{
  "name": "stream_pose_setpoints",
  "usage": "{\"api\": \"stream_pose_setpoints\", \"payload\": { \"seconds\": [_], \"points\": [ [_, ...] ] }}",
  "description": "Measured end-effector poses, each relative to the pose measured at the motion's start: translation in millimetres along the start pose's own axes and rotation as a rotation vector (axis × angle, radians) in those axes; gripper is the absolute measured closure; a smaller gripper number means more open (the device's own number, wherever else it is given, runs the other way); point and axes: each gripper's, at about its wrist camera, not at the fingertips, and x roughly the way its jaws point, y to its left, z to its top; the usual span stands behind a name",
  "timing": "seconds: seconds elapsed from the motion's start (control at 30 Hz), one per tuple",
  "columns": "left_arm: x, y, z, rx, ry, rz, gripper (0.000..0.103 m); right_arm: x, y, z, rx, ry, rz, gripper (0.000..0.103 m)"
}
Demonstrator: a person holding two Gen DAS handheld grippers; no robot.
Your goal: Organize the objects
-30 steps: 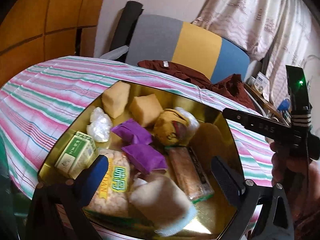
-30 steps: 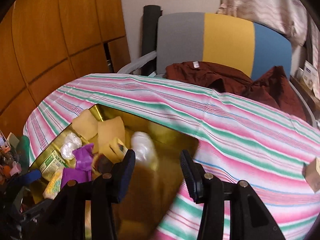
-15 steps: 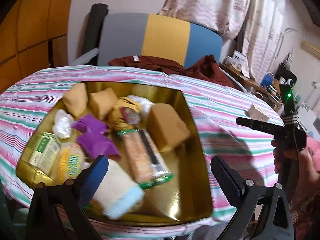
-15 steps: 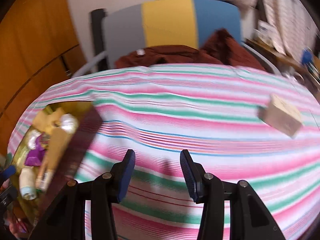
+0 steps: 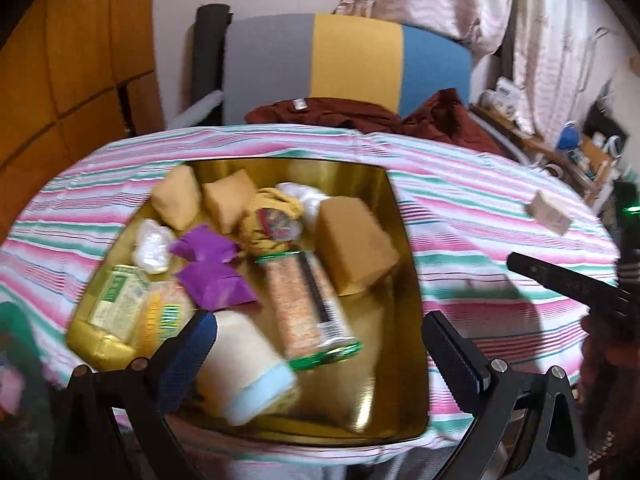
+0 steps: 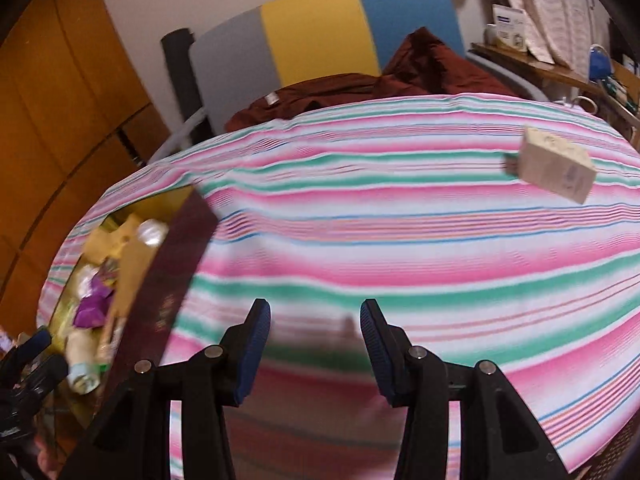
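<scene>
A gold tin (image 5: 384, 384) on the striped tablecloth holds several snacks: a tan block (image 5: 354, 250), a long cracker pack (image 5: 308, 304), purple packets (image 5: 212, 280), and a cream roll with a pale blue end (image 5: 244, 368). My left gripper (image 5: 320, 354) hangs open over the tin's near side, gripping nothing; the roll lies below its left finger. My right gripper (image 6: 316, 320) is open and empty above bare cloth, right of the tin (image 6: 176, 276). A small beige box (image 6: 554, 168) lies alone far to its right, also visible in the left wrist view (image 5: 549, 213).
A grey, yellow and blue chair (image 5: 352, 60) stands behind the table with a maroon garment (image 6: 400, 76) draped on it. A cluttered shelf (image 5: 576, 148) sits at the far right. Wooden panels fill the left. The table's near edge runs just under the tin.
The tan block now lies in the tin, where it was not a second ago. My right gripper swung right, away from the tin and out over the cloth. The left gripper rolled and drew back slightly.
</scene>
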Motion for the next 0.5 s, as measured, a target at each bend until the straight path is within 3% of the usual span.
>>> {"api": "stream_pose_setpoints", "payload": {
  "seconds": [0.33, 0.5],
  "points": [
    [-14, 35, -5, -0.051, 0.044, 0.113, 0.000, -21, 87, -12, -0.123, -0.017, 0.016, 0.056],
    [-26, 52, -8, -0.076, 0.019, 0.160, 0.000, -35, 126, -11, -0.174, -0.043, 0.016, 0.055]
  ]
}}
